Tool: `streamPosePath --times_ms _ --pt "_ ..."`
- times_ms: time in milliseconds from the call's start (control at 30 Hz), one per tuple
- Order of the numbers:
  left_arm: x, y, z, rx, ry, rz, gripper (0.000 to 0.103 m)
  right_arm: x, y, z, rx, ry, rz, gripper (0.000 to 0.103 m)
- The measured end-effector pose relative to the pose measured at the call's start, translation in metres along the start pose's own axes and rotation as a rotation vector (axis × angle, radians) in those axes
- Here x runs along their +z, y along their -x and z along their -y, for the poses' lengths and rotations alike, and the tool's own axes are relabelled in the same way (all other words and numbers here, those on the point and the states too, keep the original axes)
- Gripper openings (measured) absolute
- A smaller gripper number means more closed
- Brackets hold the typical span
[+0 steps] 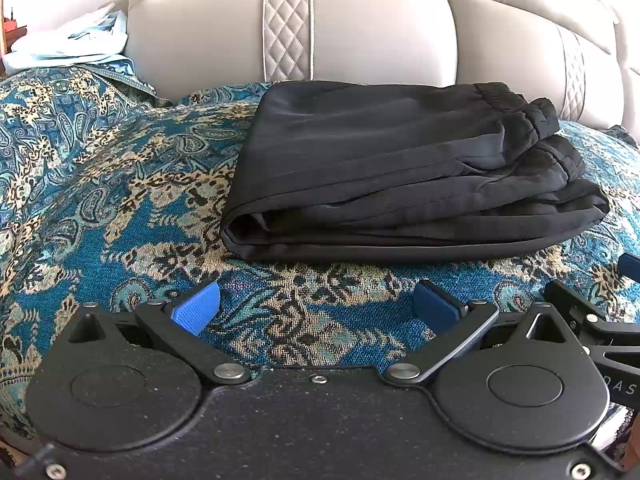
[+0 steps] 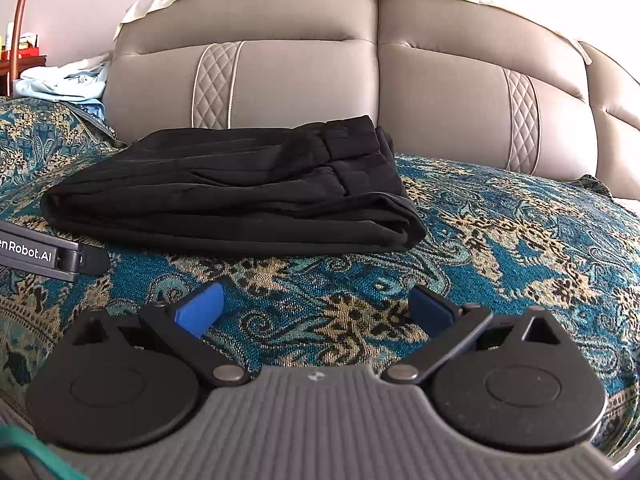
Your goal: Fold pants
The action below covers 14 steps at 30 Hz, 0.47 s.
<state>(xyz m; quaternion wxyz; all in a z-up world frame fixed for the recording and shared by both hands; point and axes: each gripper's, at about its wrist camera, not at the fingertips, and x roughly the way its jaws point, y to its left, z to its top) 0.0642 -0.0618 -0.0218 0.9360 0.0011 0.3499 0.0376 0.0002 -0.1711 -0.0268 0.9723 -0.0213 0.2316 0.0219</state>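
**Black pants lying folded, both grippers standing off**

Black fabric is sitting in a compact, layered rectangle on the teal and gold patterned cover (image 1: 100, 184). Going from the left of the left wrist view, a heap of pale blue cloth (image 1: 72, 48) is resting in the upper left corner against the grey padded backrest (image 1: 360, 28). Right of centre the pants (image 1: 400, 184) are lying with a rounded fold facing the lower left and the gathered waistband stacked at the upper right. Along the bottom, the left gripper (image 1: 316, 306) is hovering with its blue fingers (image 1: 198, 306) spread wide and nothing between them, near the bundle's front edge but apart from it. At the far right edge part of the other tool is showing.

In the right wrist view, the left tool's labelled body is poking in at the left edge, just beside the bundle. The pants (image 2: 224, 192) are sitting left of centre in the middle of the frame, and the right gripper (image 2: 316, 306) is hovering at the bottom, released and empty, over bare cover.

Judging by the neat stack, the folding is looking finished or nearly so. The risk from here is disturbing it: the layers are looking loose and slippery, so a finger brushing the front edge could be dragging the top layer askew, and the soft, rumpled cover underneath could be letting the stack slump or splay at the waistband end
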Motion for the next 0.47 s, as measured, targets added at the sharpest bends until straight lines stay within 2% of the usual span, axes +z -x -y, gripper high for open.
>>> streamPosePath --times_ms 467 --pt "-0.0006 0.0009 0.0026 0.005 0.001 0.01 0.103 0.0009 0.0 -0.0006 0.002 0.003 0.002 0.103"
